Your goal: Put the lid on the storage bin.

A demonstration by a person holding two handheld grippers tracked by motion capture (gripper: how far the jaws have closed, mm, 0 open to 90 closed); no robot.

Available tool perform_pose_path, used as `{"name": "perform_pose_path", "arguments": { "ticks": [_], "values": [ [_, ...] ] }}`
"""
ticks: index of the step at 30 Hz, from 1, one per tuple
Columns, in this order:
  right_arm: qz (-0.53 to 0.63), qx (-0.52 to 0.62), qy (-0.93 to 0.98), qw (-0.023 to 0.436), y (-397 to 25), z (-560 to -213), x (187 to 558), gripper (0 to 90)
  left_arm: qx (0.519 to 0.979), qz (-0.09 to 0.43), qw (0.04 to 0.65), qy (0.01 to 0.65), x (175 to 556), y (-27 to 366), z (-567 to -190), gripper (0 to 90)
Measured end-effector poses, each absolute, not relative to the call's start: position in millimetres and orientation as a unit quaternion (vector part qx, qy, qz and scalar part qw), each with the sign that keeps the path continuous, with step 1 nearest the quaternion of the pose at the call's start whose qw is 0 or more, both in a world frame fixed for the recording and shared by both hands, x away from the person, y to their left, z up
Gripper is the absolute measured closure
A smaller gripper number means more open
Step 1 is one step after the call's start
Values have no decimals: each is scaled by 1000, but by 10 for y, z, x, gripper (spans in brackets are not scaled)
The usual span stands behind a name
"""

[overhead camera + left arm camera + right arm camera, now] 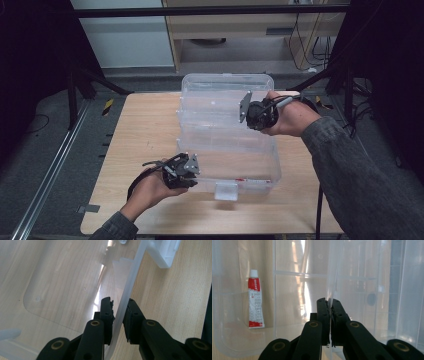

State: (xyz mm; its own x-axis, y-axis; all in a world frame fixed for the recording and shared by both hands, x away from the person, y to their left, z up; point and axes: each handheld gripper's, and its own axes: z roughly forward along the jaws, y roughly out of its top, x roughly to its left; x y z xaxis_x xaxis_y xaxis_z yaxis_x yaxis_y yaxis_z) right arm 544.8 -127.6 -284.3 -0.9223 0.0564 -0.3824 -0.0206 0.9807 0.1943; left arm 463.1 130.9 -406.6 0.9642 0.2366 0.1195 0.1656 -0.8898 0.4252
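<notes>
Wood-grain table [145, 135] sits under my 2 grippers, with dark floor and a cabinet behind it. On it stands 1 clear plastic box [227, 145], its lid [225, 95] raised at the far side and 1 white latch [226, 191] at the near edge. My left gripper [119, 315] has its jaws astride the box's near rim, slightly apart and about to pinch it, as I judge it. My right gripper [330, 315] has its jaws pressed together on the thin edge of the lid. Inside I count 1 red-and-white tube [255, 300] lying against the bottom. I judge the opening to be well along: the latch is free and the lid is up, while the tube remains untouched.
</notes>
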Motion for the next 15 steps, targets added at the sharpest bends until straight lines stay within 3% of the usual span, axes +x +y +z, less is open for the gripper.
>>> {"name": "perform_pose_path", "arguments": {
  "ticks": [15],
  "values": [
    [92,-15,972,216,-1255,-2887,5095,864,965,77,217,126,4597,1319,-4088,774]
  ]
}}
